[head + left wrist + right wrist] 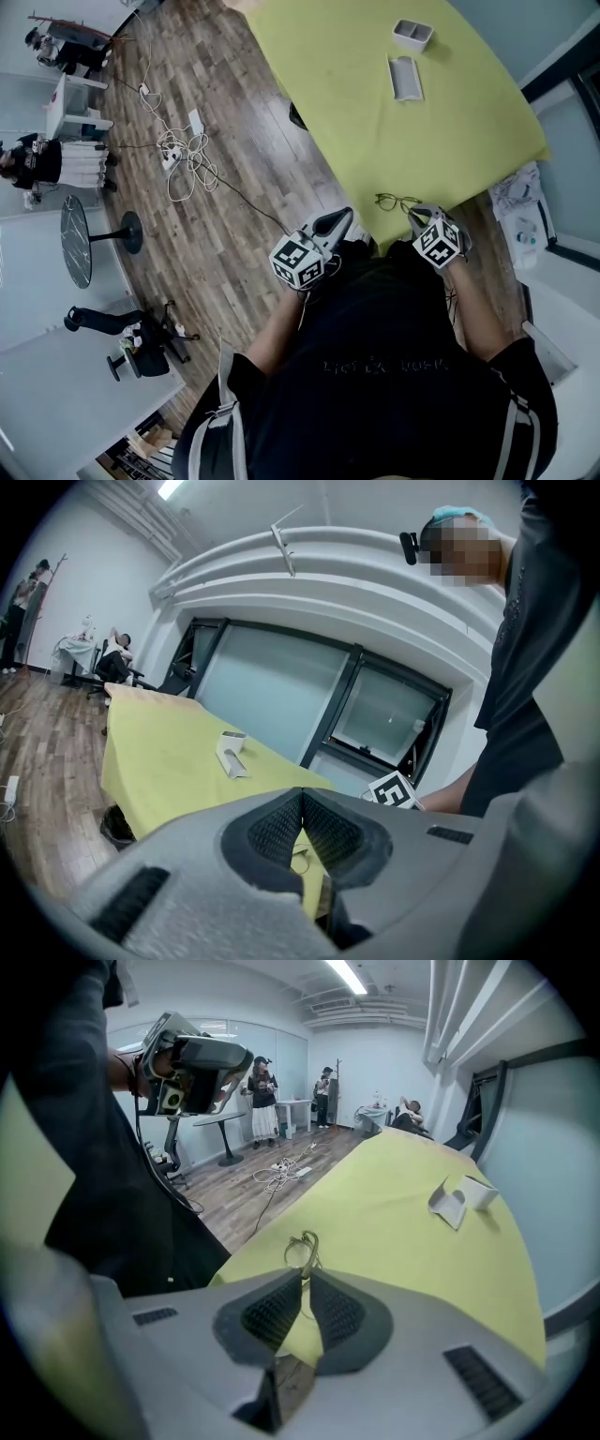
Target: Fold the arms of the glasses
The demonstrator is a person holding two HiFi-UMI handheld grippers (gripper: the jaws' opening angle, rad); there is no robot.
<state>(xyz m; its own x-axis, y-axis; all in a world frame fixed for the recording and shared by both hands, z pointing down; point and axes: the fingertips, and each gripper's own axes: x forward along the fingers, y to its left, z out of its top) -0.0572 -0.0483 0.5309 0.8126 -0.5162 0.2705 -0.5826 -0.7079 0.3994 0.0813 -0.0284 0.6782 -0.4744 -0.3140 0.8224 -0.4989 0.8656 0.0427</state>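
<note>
The glasses (397, 201) lie on the yellow table (375, 103), right at its near edge, with the white tray (406, 77) well apart toward 12 o'clock. We hold the right gripper (413, 213) at 4 o'clock of the frame. Its jaws are drawn almost together, and one arm of the glasses appears to run into the narrow gap at the tips, likely so we can swing that arm inward. The left gripper (342, 217) hangs off the table at 8 o'clock of the glasses, its jaws pressed together on nothing. We judge it is waiting to steady the frame. Both arms look unfolded.
</note>
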